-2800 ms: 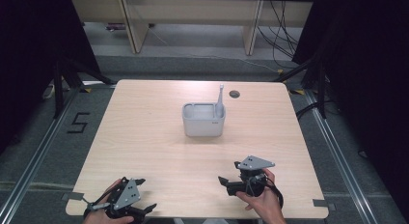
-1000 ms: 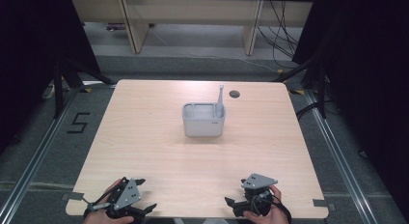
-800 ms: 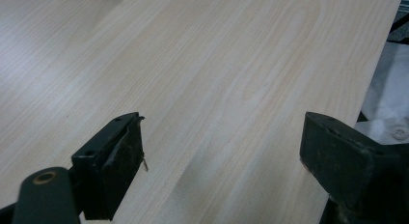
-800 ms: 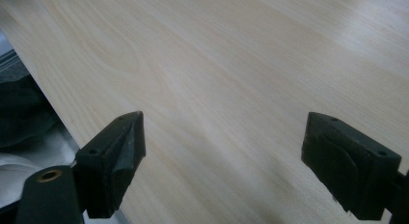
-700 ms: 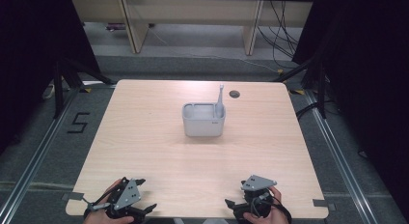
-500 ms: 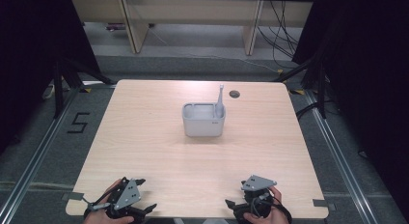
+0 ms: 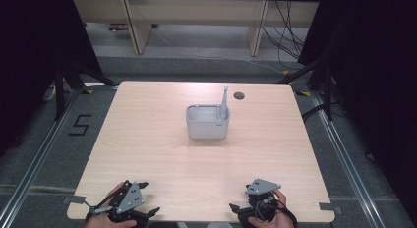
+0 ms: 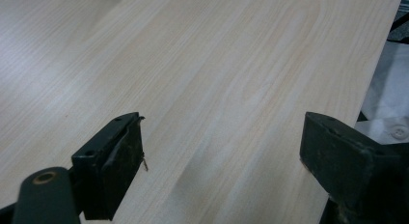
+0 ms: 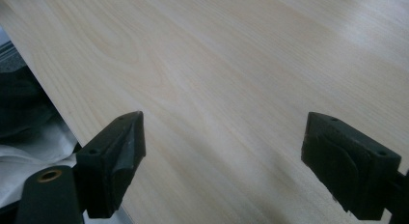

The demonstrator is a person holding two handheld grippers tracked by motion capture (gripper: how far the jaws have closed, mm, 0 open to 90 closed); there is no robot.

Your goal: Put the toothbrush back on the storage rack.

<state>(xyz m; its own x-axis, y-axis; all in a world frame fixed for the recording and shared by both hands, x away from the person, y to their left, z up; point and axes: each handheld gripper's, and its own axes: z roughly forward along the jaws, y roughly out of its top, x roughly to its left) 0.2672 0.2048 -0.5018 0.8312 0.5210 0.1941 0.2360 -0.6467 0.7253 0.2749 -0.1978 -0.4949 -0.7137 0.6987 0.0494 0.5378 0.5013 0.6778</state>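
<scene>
Both hand-held grippers, left point(image 7: 150, 212) and right point(image 7: 235, 208), sit wide open and empty at the pale wooden table's point(image 7: 147, 139) near edge. The grey plastic tub point(image 7: 207, 124) with its upright grey toothbrush point(image 7: 223, 102) stands well apart; a hasty reach could tip it

Table: light wood-grain rectangular tabletop point(image 7: 162, 139), with a round dark cable hole point(image 7: 239, 96) near its far edge.
Floor: grey carpet point(image 7: 64, 154) marked with a black numeral "5" point(image 7: 79, 125); metal floor rails point(image 7: 351, 164) at both sides.
Rear: pale wooden shelving unit point(image 7: 196, 14); black cables point(image 7: 287, 31).
Sides: black curtains point(image 7: 373, 66).
</scene>
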